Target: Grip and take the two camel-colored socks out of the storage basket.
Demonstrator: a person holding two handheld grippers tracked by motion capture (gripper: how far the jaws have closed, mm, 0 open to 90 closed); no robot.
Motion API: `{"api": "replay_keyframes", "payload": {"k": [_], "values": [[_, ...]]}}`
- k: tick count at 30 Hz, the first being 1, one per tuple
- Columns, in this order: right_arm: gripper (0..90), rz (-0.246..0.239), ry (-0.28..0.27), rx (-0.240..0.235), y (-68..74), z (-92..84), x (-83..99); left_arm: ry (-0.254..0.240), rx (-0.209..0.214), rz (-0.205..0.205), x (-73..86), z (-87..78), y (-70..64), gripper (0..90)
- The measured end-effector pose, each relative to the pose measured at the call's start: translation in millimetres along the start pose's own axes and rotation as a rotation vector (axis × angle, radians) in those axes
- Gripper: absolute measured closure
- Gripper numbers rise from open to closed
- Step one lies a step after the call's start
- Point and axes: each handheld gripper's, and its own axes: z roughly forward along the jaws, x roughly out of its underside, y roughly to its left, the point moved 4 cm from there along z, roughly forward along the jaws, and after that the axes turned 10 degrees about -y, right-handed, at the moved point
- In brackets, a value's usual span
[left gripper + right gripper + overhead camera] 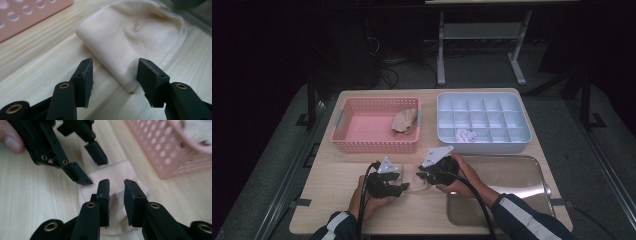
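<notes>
A small folded cream knit cloth (130, 42) lies on the pale wooden table (332, 200), near the middle of its front half, between the pink perforated plastic basket (362, 125) at the back left and the shiny metal tray (512, 175) at the front right. The left gripper (115, 72) has its jaws spread around the cloth's near corner, not pressing on it. The right gripper (117, 195) comes from the opposite side; its jaws stand narrowly apart over a raised fold of the cloth, and whether they pinch it cannot be told. A white compartment box (484, 120) sits at the back right.
</notes>
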Motion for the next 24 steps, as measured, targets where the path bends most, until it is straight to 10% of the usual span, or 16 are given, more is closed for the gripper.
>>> {"api": "replay_keyframes", "payload": {"k": [5, 12, 24], "values": [[69.8, -0.016, 0.116, 0.02, -2.3, 20.3, 21.5, 0.002, 0.016, -0.001, 2.6, -1.3, 1.1, 49.4], [68.4, 0.021, 0.137, 0.061, -17.4, 15.0, 30.5, 0.001, 0.021, 0.015, 3.5, -1.4, 0.5, 49.5], [76.2, -0.025, 0.0, 0.057, -1.1, -0.3, 2.1, -0.023, 0.03, -0.054, 4.0, -1.8, 7.3, 41.5]]}}
